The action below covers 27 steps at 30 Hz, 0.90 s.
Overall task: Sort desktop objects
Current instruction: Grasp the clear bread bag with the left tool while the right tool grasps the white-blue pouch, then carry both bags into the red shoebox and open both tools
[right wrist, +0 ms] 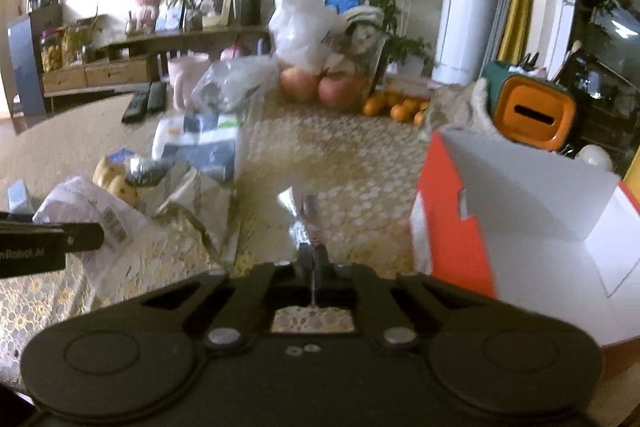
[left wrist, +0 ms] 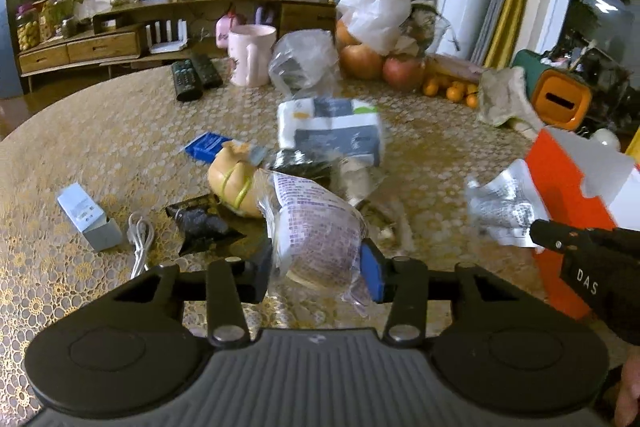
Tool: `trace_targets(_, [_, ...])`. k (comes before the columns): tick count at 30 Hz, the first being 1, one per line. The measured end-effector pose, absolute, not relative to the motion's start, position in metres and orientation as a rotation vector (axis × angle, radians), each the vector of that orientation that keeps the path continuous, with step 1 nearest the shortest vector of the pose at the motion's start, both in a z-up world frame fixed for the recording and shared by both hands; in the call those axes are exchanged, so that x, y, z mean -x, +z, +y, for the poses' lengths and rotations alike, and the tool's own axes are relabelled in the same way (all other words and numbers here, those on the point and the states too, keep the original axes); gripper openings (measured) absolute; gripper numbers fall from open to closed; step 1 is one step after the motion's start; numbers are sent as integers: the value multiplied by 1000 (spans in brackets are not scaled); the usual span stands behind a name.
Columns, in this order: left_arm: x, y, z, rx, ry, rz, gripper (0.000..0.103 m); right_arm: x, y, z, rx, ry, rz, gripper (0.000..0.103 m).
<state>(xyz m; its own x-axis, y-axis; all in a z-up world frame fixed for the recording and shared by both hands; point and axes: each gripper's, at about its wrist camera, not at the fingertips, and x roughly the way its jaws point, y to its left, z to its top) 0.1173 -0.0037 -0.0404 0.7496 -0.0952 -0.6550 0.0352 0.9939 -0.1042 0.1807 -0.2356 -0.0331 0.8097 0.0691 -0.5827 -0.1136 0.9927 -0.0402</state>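
My left gripper (left wrist: pixel 316 271) is shut on a clear plastic snack packet with purple print (left wrist: pixel 316 227), held just above the table. My right gripper (right wrist: pixel 312 251) is shut on a small silvery foil wrapper (right wrist: pixel 304 215), seen edge-on; the wrapper also shows in the left wrist view (left wrist: pixel 500 207) beside the open orange-and-white box (left wrist: pixel 572 187), which fills the right of the right wrist view (right wrist: pixel 520 211). Behind the packet lies a pile: a bagged bun (left wrist: pixel 234 183), a black wrapper (left wrist: pixel 200 223), a blue-white tissue pack (left wrist: pixel 332 127).
A small grey box (left wrist: pixel 86 217) and white cable (left wrist: pixel 140 239) lie at left. Two remotes (left wrist: pixel 194 75), a pink mug (left wrist: pixel 250 53), fruit under a white bag (left wrist: pixel 376 59), tangerines (left wrist: pixel 452 89) and a green-orange container (left wrist: pixel 560 99) stand at the back.
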Motion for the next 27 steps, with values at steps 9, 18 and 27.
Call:
trace_targets(9, [-98,-9,-29,62,-135,663,44,-155,-1,-254,45,90,553,0])
trace_targets(18, [-84,22,-58,45,-227,622,44,-132,39,-278,28,71,448,0])
trace_targets(27, [-82,56,-108,1,-371,562,44,-118,79,-313,21,12,341,0])
